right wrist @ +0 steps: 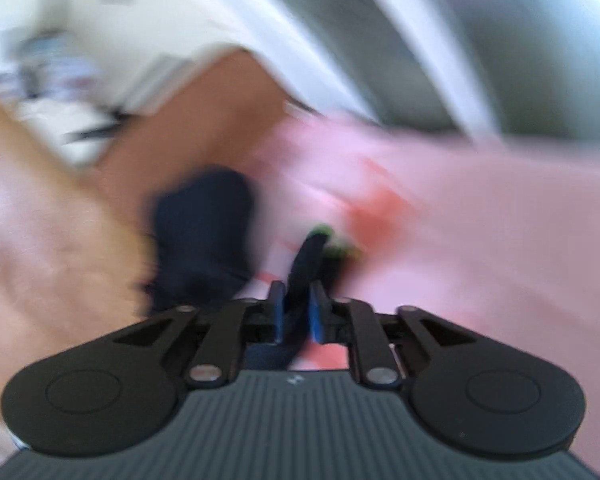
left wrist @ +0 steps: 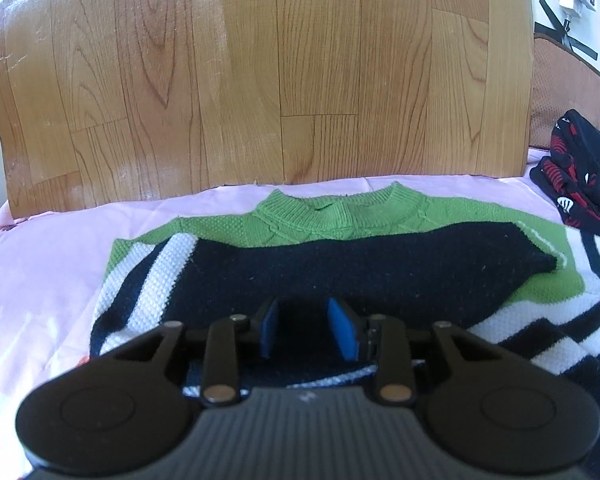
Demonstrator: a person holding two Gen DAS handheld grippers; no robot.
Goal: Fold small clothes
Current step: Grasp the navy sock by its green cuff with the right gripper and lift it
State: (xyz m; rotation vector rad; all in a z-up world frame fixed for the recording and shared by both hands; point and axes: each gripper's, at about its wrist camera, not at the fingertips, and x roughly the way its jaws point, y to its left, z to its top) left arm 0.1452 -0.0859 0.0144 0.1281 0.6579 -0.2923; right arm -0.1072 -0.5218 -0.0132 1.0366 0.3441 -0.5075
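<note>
L gripper (left wrist: 310, 330): blue pads clamped on a black fold of the sweater (left wrist: 340, 256), which lies flat on the pink sheet (left wrist: 40, 272). R gripper (right wrist: 298, 312): view blurred, pads pinch dark fabric w/ green edge. Black-red garment (left wrist: 576, 176) beside the sweater.

The sweater (left wrist: 340, 216) is chunky knit, pebbly in its green, black and white parts, ribbed at the collar. It lies on a smooth pink sheet (left wrist: 40, 280) with a faint sheen. The floor (left wrist: 260, 80) is wood-grain plank, slightly glossy. The left gripper (left wrist: 308, 330) is matt black plastic with blue rubbery pads (left wrist: 342, 328), bright metal pins and a ribbed grey body.
</note>
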